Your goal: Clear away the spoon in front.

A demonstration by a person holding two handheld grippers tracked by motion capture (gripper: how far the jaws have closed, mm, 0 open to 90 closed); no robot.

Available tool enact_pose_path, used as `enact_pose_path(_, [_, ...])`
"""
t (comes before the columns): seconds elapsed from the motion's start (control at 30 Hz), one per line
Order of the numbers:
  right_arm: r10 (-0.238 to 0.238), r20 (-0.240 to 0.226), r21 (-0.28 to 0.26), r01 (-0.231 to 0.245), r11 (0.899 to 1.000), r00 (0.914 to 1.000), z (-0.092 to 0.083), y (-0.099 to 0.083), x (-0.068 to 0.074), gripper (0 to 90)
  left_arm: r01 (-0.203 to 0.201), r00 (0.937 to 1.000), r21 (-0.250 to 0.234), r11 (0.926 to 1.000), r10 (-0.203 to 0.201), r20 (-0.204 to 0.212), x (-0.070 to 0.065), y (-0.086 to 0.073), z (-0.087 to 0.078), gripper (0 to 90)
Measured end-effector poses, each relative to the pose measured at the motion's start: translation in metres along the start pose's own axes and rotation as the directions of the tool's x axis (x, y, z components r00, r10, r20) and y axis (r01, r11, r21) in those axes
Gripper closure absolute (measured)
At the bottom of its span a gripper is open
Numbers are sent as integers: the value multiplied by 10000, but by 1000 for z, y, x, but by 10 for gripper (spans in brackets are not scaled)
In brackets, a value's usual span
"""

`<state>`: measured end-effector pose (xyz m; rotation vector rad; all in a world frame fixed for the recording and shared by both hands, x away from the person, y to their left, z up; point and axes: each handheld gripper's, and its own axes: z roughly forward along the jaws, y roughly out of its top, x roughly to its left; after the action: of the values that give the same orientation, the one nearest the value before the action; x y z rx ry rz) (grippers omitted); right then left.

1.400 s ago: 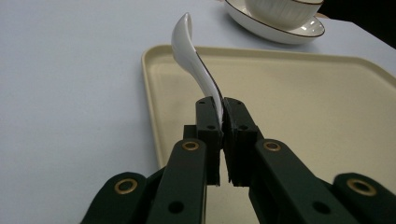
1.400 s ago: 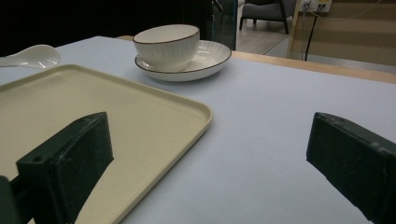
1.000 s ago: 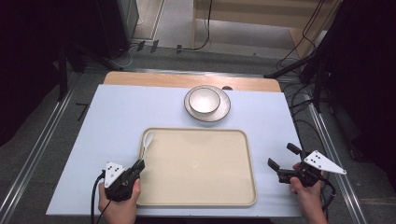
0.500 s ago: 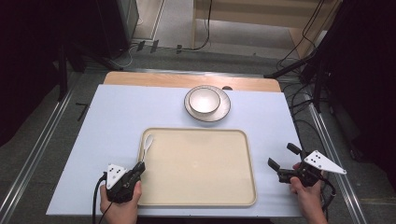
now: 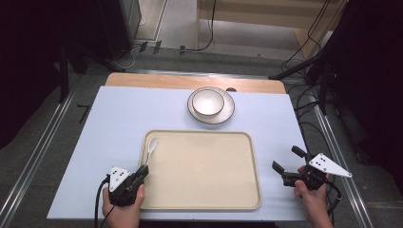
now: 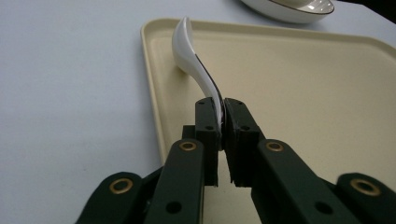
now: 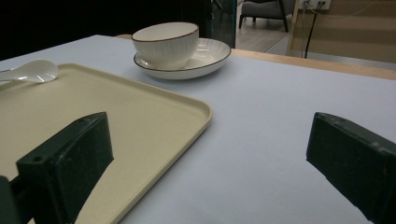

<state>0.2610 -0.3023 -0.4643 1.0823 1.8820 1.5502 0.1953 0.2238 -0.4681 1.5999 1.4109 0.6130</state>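
A white ceramic spoon (image 5: 151,145) lies with its bowl in the near-left corner of a beige tray (image 5: 199,134), its handle pointing back toward me. My left gripper (image 5: 142,170) is shut on that handle at the tray's left rim. In the left gripper view the pads (image 6: 208,119) pinch the thin handle of the spoon (image 6: 189,51), which rises away over the tray (image 6: 303,84). My right gripper (image 5: 288,158) rests open on the table to the right of the tray, with nothing between its jaws. In the right gripper view the spoon (image 7: 32,70) lies at the far left of the tray (image 7: 154,100).
A white ribbed bowl (image 5: 207,102) stands on a white plate (image 5: 223,116) behind the tray, near the table's far edge. A pale blue mat (image 5: 109,128) covers the table. Cables and dark stands surround the table.
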Motion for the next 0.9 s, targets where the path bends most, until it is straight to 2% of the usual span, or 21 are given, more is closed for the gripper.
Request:
enact_pose_path(0.13, [-3,-24,49,3,10000,10000,1,-1,0,5,0,9997,-206,9998,5,252,0,2,-2,604])
enact_pose_path(0.23, [4,-31,66,-4,10000,10000,1,-1,-1,5,106,9997,-412,9991,-96,230,1,4,-5,489])
enact_pose_path(0.53, [17,-9,-5,-17,10000,10000,-1,0,-2,5,147,9996,-609,9980,-131,260,5,13,-8,472])
enact_pose_path(0.57, [32,2,-8,-32,10000,10000,-1,0,-2,5,112,9989,-692,9975,-80,466,7,17,-8,468])
enact_pose_path(0.6, [27,8,1,-27,10000,10000,-1,0,-2,5,112,9989,-692,9975,-80,466,7,17,-8,463])
enact_pose_path(0.63, [21,-12,-9,-21,10000,10000,-1,0,-2,5,-7,9981,-847,9964,59,614,7,20,-9,450])
enact_pose_path(0.77, [31,13,-5,-31,10000,10000,-1,0,-2,5,-297,9978,-975,9948,353,563,7,26,-11,398])
enact_pose_path(0.83, [15,2,1,-15,10000,10000,-1,0,-2,5,-240,9965,-983,9949,317,772,9,30,-11,388])
enact_pose_path(0.87, [23,13,0,-23,10000,10000,-1,0,-2,5,-135,9942,-1033,9946,243,1044,11,31,-11,385])
enact_pose_path(0.9, [-31,-3,-13,31,10000,10000,-1,0,-2,5,-280,9924,-1086,9937,407,1164,11,35,-12,332])
